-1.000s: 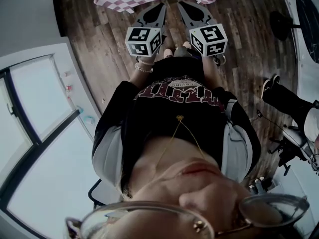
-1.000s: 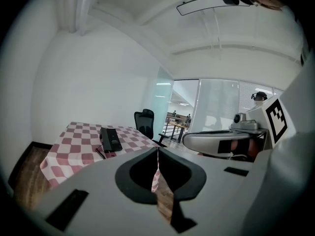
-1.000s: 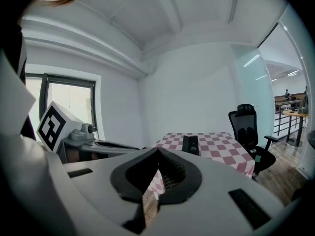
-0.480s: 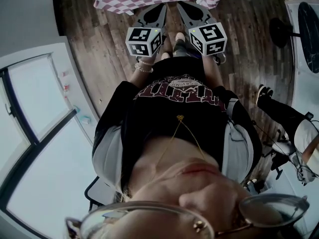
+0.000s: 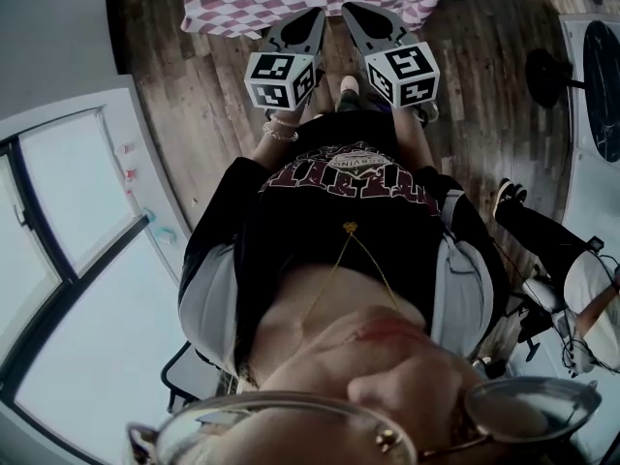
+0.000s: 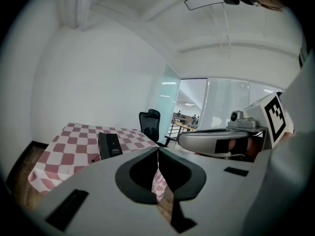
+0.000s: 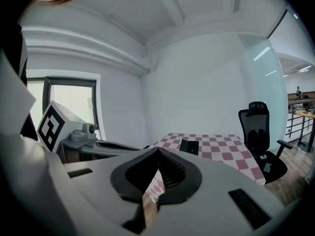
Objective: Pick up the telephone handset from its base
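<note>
left tool (image 6: pixel 158 149) & right tool (image 7: pixel 158 149) closed tight, empty. black box (image 6: pixel 110 145) on checkered desk (image 6: pixel 54 154), office chair (image 6: pixel 149 124) nearby. box label too small to read.

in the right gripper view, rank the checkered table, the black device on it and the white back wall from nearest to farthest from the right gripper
1. checkered table: near edge just ahead, low centre
2. black device: on the tabletop, further in, centre
3. white back wall: behind the table, farthest
</note>
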### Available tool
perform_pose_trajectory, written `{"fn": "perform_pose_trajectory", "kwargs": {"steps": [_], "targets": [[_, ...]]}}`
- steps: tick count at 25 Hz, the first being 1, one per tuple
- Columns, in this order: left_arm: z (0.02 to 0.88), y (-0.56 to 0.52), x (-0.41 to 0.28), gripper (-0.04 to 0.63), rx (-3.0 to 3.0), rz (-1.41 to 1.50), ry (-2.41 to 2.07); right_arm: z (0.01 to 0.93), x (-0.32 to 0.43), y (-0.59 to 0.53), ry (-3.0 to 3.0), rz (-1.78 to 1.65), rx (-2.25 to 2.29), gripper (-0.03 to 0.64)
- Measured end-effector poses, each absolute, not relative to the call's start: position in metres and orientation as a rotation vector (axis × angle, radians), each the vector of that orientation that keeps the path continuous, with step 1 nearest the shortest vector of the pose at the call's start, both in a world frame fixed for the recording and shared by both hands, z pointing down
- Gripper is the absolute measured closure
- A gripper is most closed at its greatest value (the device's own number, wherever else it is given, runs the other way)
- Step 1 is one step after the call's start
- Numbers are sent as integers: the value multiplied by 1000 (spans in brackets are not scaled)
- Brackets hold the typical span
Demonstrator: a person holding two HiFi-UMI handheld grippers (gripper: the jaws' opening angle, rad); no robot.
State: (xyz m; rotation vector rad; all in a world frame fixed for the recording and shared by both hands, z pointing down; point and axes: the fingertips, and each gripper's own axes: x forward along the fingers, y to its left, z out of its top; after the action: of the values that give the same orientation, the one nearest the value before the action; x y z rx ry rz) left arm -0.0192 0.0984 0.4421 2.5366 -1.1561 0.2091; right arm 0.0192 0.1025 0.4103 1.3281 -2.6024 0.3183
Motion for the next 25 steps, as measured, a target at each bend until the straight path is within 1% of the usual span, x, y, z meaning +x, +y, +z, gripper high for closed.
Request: {"fn": "perform_pose_trajectory", "kwargs": {"steps": [15,25], "targets": [[440,39,-12,584,2469,216,-1285,413,24,38,-2670,324,1152,598],[441,19,11,584,2437,195,-1352,417,47,20,-2684,310,1067,598]]}}
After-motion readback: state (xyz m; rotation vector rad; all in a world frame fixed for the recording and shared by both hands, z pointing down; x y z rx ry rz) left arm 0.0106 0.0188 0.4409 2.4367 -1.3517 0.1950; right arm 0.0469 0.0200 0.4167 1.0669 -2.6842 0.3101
